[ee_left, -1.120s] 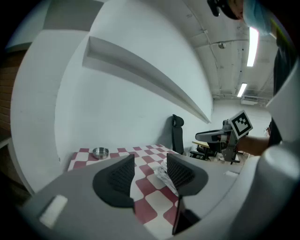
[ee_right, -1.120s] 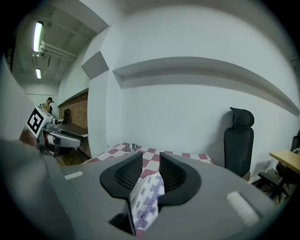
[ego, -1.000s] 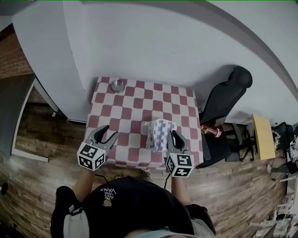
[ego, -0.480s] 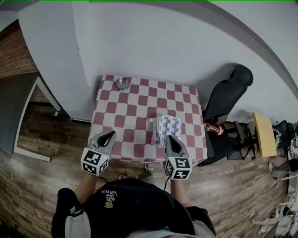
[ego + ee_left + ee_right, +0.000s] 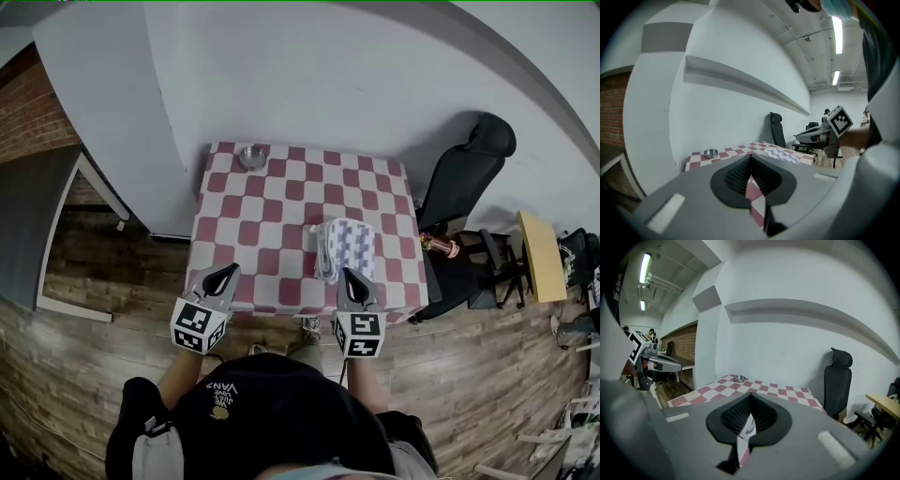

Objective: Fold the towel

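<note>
The towel (image 5: 345, 247), white with a purple pattern, lies folded on the red-and-white checked table (image 5: 272, 202), near its front right. My left gripper (image 5: 227, 272) hovers at the table's front edge on the left, jaws shut and empty. My right gripper (image 5: 349, 276) sits just in front of the towel, apart from it, jaws also shut with nothing between them. In the left gripper view the towel (image 5: 780, 153) shows low on the tabletop beyond the closed jaws of the left gripper (image 5: 750, 161). The right gripper view shows the right gripper (image 5: 749, 404) with its jaws meeting over the checked cloth.
A small metal bowl (image 5: 251, 157) stands at the table's far left corner against the white wall. A black office chair (image 5: 464, 178) is right of the table, with a small wooden table (image 5: 532, 253) farther right. Wood floor surrounds the table.
The left gripper's jaws have closed from wide open. Both grippers have drawn back toward the table's front edge, away from the towel, which stays folded on the cloth.
</note>
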